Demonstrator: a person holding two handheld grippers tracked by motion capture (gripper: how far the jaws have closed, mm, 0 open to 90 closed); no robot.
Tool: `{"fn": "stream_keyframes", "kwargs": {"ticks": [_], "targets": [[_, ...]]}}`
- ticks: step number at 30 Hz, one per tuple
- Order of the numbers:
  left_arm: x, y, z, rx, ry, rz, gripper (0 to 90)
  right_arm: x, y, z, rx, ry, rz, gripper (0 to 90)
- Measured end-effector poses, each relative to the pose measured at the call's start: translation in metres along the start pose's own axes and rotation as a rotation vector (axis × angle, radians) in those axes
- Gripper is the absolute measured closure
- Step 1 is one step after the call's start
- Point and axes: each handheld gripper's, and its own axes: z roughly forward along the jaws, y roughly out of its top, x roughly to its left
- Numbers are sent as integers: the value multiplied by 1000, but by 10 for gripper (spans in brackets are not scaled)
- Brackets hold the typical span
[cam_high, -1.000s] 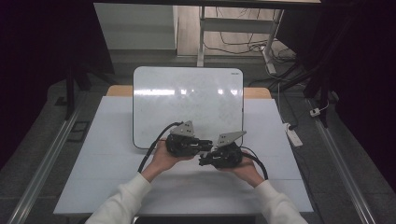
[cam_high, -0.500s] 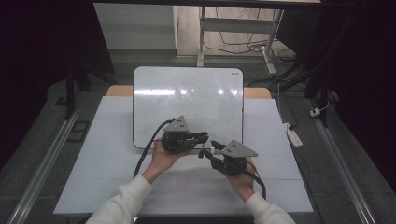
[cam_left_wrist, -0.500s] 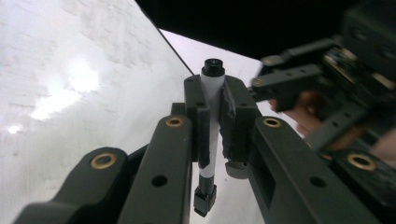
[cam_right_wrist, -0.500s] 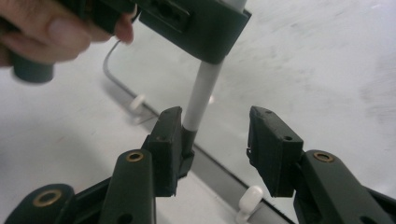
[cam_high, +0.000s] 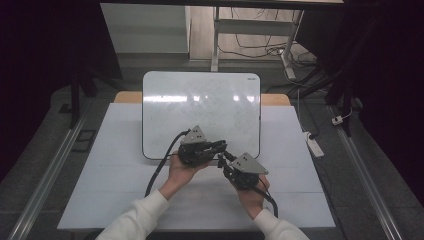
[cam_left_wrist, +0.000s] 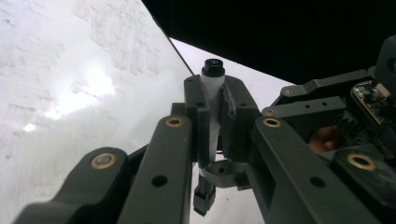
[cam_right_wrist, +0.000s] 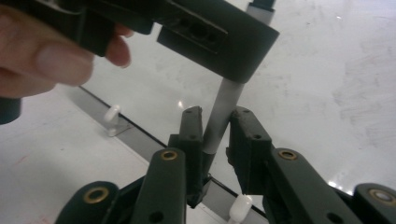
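Your sleeves (cam_high: 137, 220) are white, reaching to the wrists. Your left gripper (cam_high: 215, 146) and right gripper (cam_high: 223, 161) are both matte black, each topped by a grey three-cornered plate (cam_high: 194, 135) and trailing a black cable (cam_high: 161, 165). Up close, your gripper arms are flat black links with brass-coloured pivot pins (cam_left_wrist: 103, 160) and small round holes, ending in blocky black fingers (cam_right_wrist: 191, 128).

Small dark brand mark at top right corner of whiteboard (cam_high: 201, 114), too small to read; no other lettering.
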Motion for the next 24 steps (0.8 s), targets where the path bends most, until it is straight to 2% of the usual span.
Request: {"fn": "stream_keyframes", "kwargs": {"ticks": [4, 8, 12, 15, 20, 24], "targets": [[0, 0, -1, -10, -3, -5, 816, -4, 2, -1, 5, -19, 11, 800], [0, -1, -3, -17, -9, -6, 800, -8, 3, -2, 4, -25, -13, 812], [1, -2, -15, -16, 15, 24, 605, -12, 6, -4, -5, -21, -10, 812], [7, -7, -35, 1, 62, 42, 531, -25, 12, -7, -20, -24, 29, 812], [22, -27, -71, 48, 125, 5, 445, -56, 26, -8, -37, -25, 121, 812], [27, -48, -96, 86, 159, -12, 419, -84, 44, -4, -55, -32, 208, 812]]}}
